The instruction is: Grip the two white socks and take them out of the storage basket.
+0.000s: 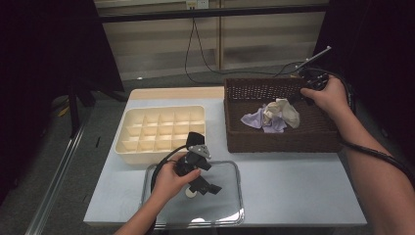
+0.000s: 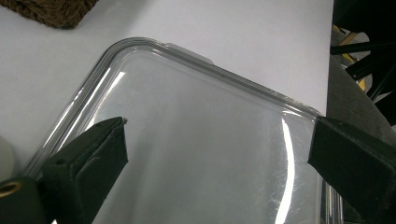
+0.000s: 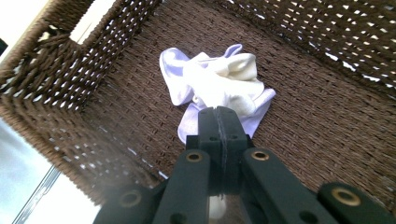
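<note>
Over the basket (image 1: 235, 137), right tool (image 3: 218, 114) pressed together, pinching a fold of the cloth (image 3: 219, 79). Cream-and-lilac bundle, cloth (image 1: 274, 116), bunched mid-basket, dangling just ahead of the tool tips, lower edge possibly touching the woven floor, hard to tell. Right tool (image 1: 293, 98) coming in from the basket's far right corner, pointing left and down toward the cloth. Left tool (image 2: 215, 154) spread wide, nothing between the jaws, parked above the clear lid (image 2: 196, 112) near the front edge of the surface (image 1: 293, 186). Left tool (image 1: 205, 188) well apart from the basket. Divided cream tray (image 1: 128, 147) between lid and far edge, left of the basket, cells looking bare. Key relation: tray lying to the left of the held cloth, across the basket's left wall; right hand (image 1: 330, 95) the only one with the cloth, left hand (image 1: 169, 181) nearer the tray. Likely next: lift clear of the rim, then carry left. Risk: trailing cloth snagging on the weave.
</note>
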The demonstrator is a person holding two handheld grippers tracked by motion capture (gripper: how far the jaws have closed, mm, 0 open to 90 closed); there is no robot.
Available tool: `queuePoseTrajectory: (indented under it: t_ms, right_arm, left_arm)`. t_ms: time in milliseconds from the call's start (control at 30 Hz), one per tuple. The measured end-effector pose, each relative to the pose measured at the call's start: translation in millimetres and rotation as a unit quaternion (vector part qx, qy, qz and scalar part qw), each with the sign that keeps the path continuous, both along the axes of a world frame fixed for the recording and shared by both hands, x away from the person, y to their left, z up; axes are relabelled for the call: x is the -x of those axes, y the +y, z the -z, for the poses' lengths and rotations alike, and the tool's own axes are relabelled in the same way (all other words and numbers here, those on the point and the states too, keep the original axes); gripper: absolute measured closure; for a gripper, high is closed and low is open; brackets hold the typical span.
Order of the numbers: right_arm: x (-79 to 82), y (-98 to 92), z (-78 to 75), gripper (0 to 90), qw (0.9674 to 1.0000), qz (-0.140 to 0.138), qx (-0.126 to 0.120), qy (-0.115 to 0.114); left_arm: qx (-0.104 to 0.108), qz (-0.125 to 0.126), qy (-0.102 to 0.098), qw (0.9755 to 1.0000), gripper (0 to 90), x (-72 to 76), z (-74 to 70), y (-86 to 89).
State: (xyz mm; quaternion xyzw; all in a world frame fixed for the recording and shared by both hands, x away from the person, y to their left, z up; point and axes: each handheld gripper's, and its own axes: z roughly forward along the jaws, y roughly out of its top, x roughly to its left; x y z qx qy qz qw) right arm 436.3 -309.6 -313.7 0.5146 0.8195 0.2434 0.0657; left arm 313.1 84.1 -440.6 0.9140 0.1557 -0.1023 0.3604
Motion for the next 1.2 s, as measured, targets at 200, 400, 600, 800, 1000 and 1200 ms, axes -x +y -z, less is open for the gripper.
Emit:
queuePoseTrajectory:
  t_ms: [200, 400, 600, 800, 1000, 1200]
  right_arm:
    - [6.8, -0.6, -16.5, 90.0, 1.0000, -0.008, 0.001, -0.006]
    - [13.3, 4.9, -31.5, 90.0, 0.9998, -0.018, 0.000, -0.009]
    - [24.5, 14.7, -46.3, 90.0, 0.9992, -0.034, -0.006, -0.018]
    - [41.9, 24.0, -59.1, 90.0, 0.9982, -0.055, -0.011, -0.024]
    - [60.3, 28.1, -65.5, 90.0, 0.9970, -0.069, -0.019, -0.029]
    - [78.2, 34.3, -72.6, 90.0, 0.9954, -0.088, -0.018, -0.030]
  left_arm:
    - [0.002, 0.001, 0.003, 1.0000, 4.3, 0.4, 0.4, -0.6]
    - [0.003, 0.001, 0.003, 1.0000, 4.3, 0.3, -1.4, 0.1]
    - [0.001, 0.000, 0.000, 1.0000, 4.3, 0.4, -1.6, 0.6]
    - [0.004, -0.002, -0.001, 1.0000, 4.3, 1.7, -2.2, 0.3]
    - [0.001, -0.001, 0.001, 1.0000, 4.3, 1.8, -0.8, -0.4]
    - [-0.005, 0.003, 0.002, 1.0000, 4.3, 1.7, -0.8, -1.1]
